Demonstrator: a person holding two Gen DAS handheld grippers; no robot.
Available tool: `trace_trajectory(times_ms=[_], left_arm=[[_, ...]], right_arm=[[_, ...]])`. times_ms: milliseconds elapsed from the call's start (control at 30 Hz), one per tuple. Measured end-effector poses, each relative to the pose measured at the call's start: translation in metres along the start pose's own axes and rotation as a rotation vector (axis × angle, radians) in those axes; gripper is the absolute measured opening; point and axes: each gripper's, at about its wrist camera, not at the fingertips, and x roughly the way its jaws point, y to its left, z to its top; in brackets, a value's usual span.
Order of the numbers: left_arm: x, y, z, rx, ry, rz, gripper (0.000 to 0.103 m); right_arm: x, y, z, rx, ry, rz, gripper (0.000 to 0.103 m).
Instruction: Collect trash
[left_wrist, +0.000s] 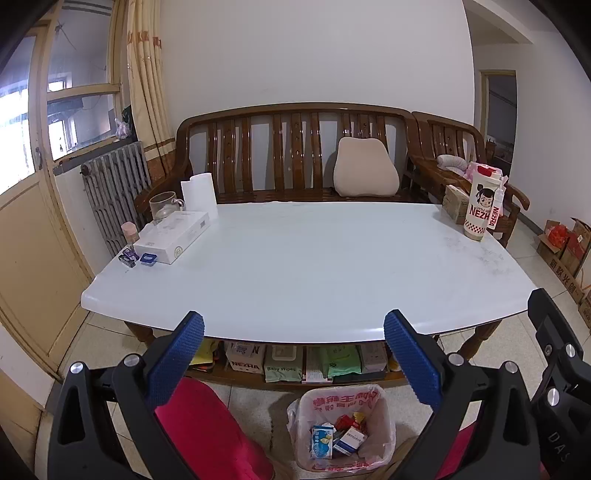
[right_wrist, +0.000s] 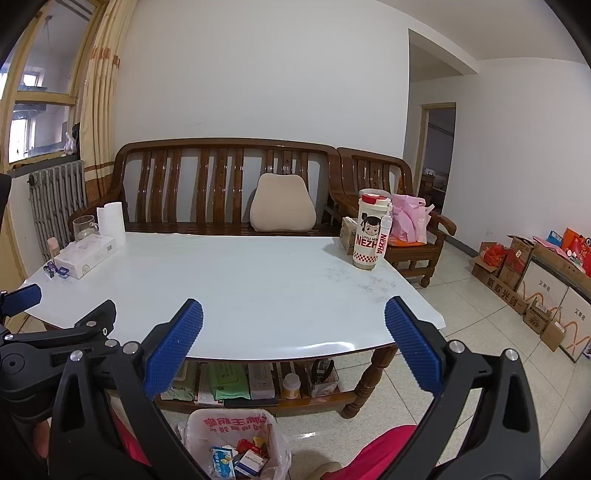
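Note:
A bin lined with a pink-printed plastic bag (left_wrist: 341, 428) stands on the floor in front of the table and holds several small boxes and wrappers; it also shows in the right wrist view (right_wrist: 236, 446). My left gripper (left_wrist: 293, 354) is open and empty, held above the bin at the white table's near edge (left_wrist: 295, 317). My right gripper (right_wrist: 293, 350) is open and empty, also above the bin and near the table edge (right_wrist: 258, 343). The right gripper's body shows at the right edge of the left wrist view.
On the table: a white box (left_wrist: 171, 236), paper roll (left_wrist: 199, 192), glass mug (left_wrist: 164, 206), small blue items (left_wrist: 147, 258), a NEZHA tumbler (left_wrist: 482, 201) and a carton (left_wrist: 456, 203). A wooden bench with a cushion (left_wrist: 365, 171) stands behind. Cardboard boxes (right_wrist: 535, 280) line the right wall.

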Motion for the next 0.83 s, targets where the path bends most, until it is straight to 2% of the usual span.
trace_trajectory(times_ms=[833], left_arm=[[0.005,-0.002,0.000,-0.008,0.024,0.028,0.096]], right_arm=[[0.011,-0.008,0.001,-0.012,0.018,0.020,0.097]])
